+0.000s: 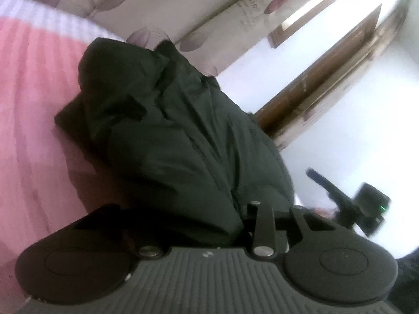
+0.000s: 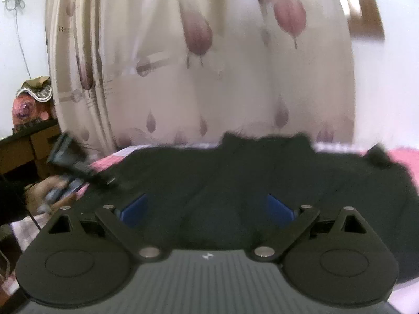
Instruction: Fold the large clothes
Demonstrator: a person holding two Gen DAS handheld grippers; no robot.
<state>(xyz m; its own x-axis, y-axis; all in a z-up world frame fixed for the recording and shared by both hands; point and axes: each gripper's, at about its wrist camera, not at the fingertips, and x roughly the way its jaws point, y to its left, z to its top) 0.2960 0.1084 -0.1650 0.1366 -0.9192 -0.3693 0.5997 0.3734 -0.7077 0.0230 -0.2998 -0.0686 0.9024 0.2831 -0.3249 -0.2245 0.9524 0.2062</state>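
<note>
A bulky dark green garment (image 1: 167, 130) lies bunched on a pink bedspread (image 1: 34, 110). Its near fold fills the space between the jaws of my left gripper (image 1: 201, 217), which is closed in on the cloth, and the fabric hides the fingertips. In the right wrist view the same garment (image 2: 235, 172) spreads wide across the bed. My right gripper (image 2: 207, 209) hovers over its near edge with its blue pads (image 2: 134, 209) far apart and nothing pinched between them. The left gripper (image 2: 76, 166) shows blurred at the left, held by a hand (image 2: 42, 191). The right gripper (image 1: 351, 198) appears at the right of the left wrist view.
A cream curtain with purple petals (image 2: 199, 60) hangs just behind the bed. A wooden window frame (image 1: 327, 78) stands by the white wall. A dark wooden cabinet (image 2: 28, 144) with a pink bundle on top sits at the left. The bedspread has a white band (image 1: 44, 15) at its far edge.
</note>
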